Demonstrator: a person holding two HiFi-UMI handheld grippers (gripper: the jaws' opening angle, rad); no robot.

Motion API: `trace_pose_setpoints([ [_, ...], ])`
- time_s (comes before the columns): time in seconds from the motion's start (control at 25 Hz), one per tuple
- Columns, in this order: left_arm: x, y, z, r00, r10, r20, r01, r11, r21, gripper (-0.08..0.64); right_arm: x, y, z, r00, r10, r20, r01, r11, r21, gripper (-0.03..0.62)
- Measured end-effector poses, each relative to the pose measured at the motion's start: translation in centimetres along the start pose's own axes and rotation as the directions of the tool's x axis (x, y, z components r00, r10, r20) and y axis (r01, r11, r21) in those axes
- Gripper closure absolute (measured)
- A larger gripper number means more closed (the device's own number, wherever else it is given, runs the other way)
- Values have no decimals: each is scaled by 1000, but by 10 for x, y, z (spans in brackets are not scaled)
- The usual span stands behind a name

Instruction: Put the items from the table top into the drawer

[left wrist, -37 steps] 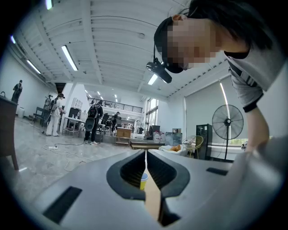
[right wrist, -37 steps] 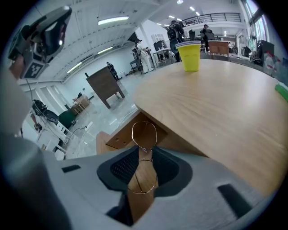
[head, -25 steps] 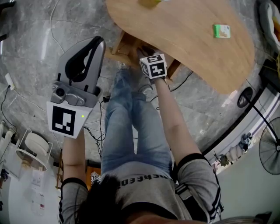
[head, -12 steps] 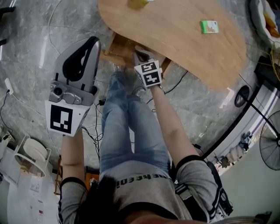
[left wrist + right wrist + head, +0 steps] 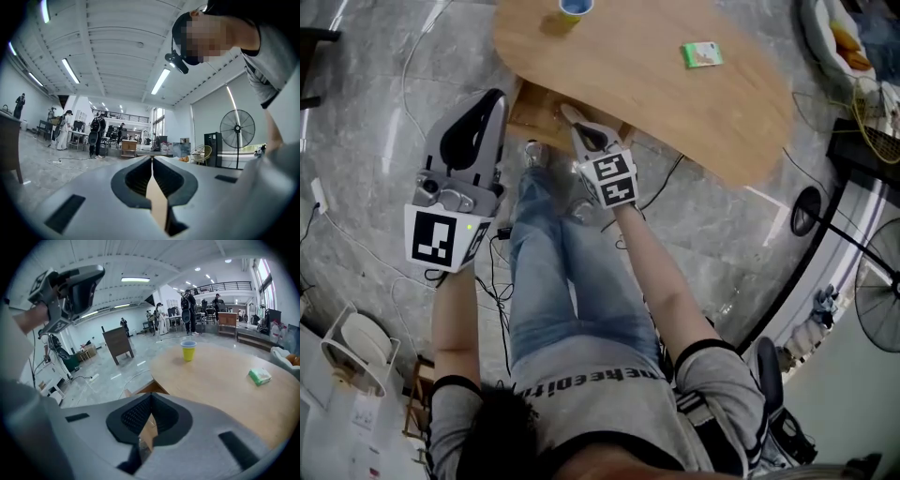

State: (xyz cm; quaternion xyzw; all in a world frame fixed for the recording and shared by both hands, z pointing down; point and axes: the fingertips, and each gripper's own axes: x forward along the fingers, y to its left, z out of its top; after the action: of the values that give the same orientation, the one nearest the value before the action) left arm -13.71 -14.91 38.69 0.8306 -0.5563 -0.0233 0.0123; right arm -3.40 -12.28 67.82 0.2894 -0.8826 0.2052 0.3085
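A yellow cup [image 5: 188, 351] and a green packet [image 5: 260, 376] stand on the round wooden table [image 5: 220, 380]. In the head view the cup [image 5: 574, 7] sits at the table's far edge and the packet [image 5: 701, 54] towards the right. An open wooden drawer [image 5: 542, 111] juts out under the table's near edge. My right gripper [image 5: 569, 112] is over the drawer, pointing down at the table edge, shut and empty. My left gripper [image 5: 494, 97] hangs to the left of the drawer, level, with its jaws together and nothing held.
The person's legs in jeans [image 5: 562, 281] stand between the two arms. Cables [image 5: 492, 281] lie on the grey marble floor. A fan [image 5: 877, 305] and a curved ledge are at the right. A white stand [image 5: 356, 342] sits at the lower left.
Both grippers have risen. The right gripper has come up out from under the table edge by the drawer, so its jaws now show. The cup has come into the head view.
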Motion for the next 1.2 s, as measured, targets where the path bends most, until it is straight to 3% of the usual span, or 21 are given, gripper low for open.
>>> trace_pose_setpoints([
  [0.28, -22, -40, 42, 1000, 13, 2, -13, 1000, 19, 549, -90, 23, 40, 993, -9, 120, 12, 1000, -25, 594],
  [0.64, -51, -52, 99, 999, -15, 34, 14, 1000, 13, 549, -173, 62, 86, 965, -82, 249, 87, 996, -9, 594],
  [0.96, -90, -56, 141, 993, -118, 32, 117, 993, 17, 549, -237, 111, 132, 900, -211, 382, 199, 977, 72, 594],
  [1.2, -119, -69, 171, 982, -185, 36, 184, 982, 27, 549, -285, 139, 146, 850, -301, 432, 277, 954, 119, 593],
])
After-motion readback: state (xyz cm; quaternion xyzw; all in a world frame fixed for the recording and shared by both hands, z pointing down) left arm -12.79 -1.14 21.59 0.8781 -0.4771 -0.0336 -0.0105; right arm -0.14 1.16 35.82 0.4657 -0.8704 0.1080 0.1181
